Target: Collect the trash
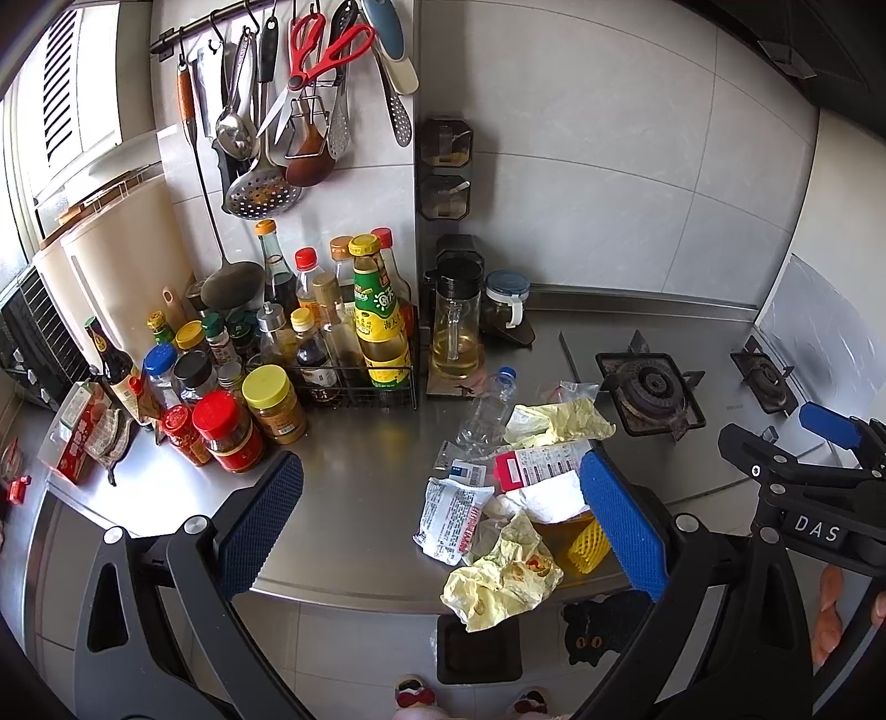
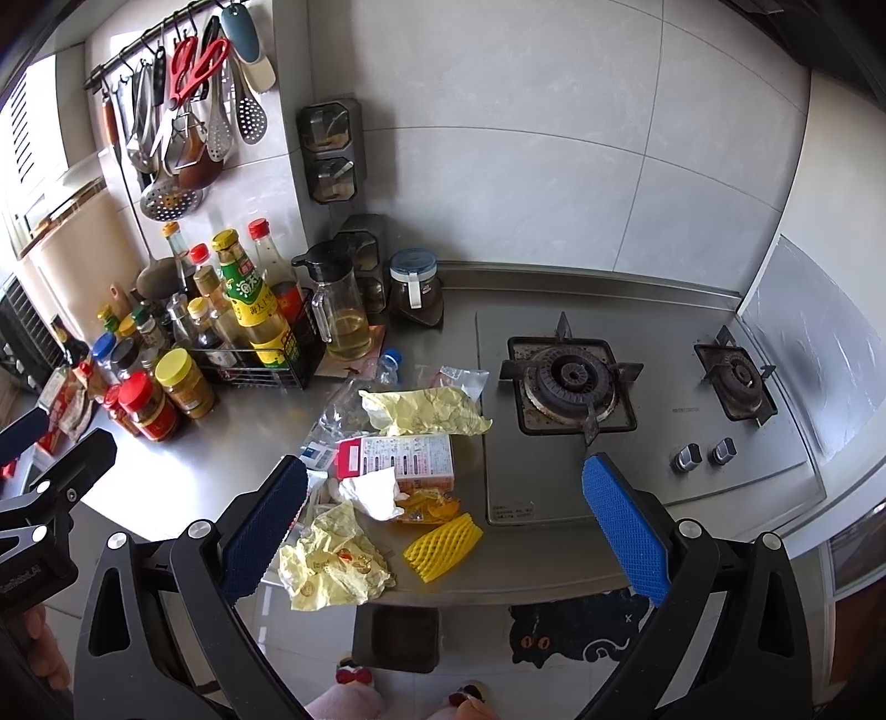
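A heap of trash lies on the steel counter (image 1: 360, 482): a crumpled yellow wrapper (image 1: 501, 579) (image 2: 332, 559) at the front edge, a yellow foam net (image 2: 443, 545), a red-and-white carton (image 1: 545, 465) (image 2: 404, 457), white tissue (image 2: 374, 493), a printed packet (image 1: 451, 512), another yellow wrapper (image 2: 423, 410) and an empty clear bottle (image 1: 487, 410). A dark bin (image 2: 397, 637) stands on the floor below the edge. My left gripper (image 1: 443, 526) is open above the heap. My right gripper (image 2: 443, 526) is open too, hovering over the foam net, nothing held.
Sauce bottles and jars (image 1: 266, 354) crowd the back left, with an oil jug (image 1: 457, 327) beside them. Utensils and red scissors (image 1: 326, 50) hang on the wall. A two-burner gas hob (image 2: 570, 387) fills the right. A cat-print mat (image 2: 576, 626) lies on the floor.
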`<state>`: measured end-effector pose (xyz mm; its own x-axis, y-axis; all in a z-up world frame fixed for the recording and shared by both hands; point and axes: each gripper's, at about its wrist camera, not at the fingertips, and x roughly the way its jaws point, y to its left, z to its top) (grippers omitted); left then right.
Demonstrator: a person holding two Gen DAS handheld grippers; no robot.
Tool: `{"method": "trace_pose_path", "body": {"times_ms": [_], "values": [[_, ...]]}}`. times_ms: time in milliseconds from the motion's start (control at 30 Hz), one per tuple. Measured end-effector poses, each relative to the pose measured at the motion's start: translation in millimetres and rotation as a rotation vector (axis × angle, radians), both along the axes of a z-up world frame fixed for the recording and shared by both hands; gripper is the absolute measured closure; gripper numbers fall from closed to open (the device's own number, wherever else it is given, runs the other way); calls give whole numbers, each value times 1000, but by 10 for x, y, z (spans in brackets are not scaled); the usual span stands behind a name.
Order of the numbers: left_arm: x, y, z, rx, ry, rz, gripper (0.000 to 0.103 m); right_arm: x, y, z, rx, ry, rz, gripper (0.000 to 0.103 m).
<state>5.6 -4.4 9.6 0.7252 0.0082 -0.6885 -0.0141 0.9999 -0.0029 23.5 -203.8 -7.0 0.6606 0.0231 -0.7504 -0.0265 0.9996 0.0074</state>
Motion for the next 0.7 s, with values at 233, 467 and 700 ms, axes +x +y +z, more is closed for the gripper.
{"method": "trace_pose_path", "body": {"times_ms": [233, 467, 700], "values": [[3, -5, -4, 0, -1, 0, 8, 9, -6, 8, -1, -1, 1, 3], [50, -13, 10, -2, -6, 1, 8, 30, -16, 4, -1, 1, -2, 3], [74, -9, -39, -2, 1, 1, 8, 77, -38, -48, 6, 7, 12, 3]]}}
